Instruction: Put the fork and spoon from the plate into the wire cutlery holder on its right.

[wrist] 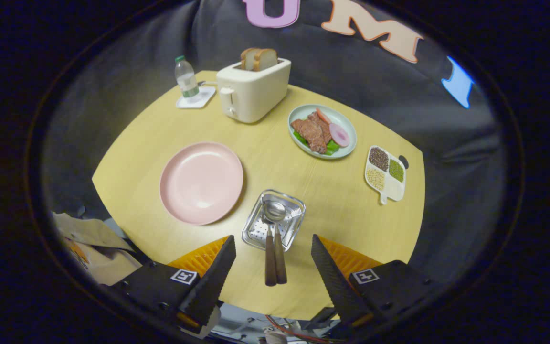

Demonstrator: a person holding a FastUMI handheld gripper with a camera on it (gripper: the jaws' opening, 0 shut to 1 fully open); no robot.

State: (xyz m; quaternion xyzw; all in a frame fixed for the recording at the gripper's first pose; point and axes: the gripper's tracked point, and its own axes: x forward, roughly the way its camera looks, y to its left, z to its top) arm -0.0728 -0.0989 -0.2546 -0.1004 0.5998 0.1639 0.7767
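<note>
the gripper (273, 258) hangs above the near edge of the round wooden table (332, 200), fingers spread wide apart, nothing between them. looks like a pull-back pose, high enough to see the whole setup.

the spoon (272, 224) and the fork (282, 229) both sit in the wire cutlery holder (256, 234), heads down inside the metal basket, brown wooden handles sticking out toward the gripper and leaning side by side. handles end roughly between the two fingers, just ahead of them, not touched. leaning makes sense: the basket is shallow and the handles are long, so they tip over the near rim.

the pink plate (201, 182) sits just to the left of the holder, bare, no cutlery on it. so judging from the layout the task reads as done, both items moved, gripper free.

rest is clutter, well apart from the holder: a toaster (253, 91) with bread slices (259, 59) at the back, a water bottle (185, 79) on a coaster (195, 98), a green plate of fake meat and veg (322, 131), a divided tray of grains (386, 174) at the right.

risk: handles overhang, a bump could tip the holder.
</note>
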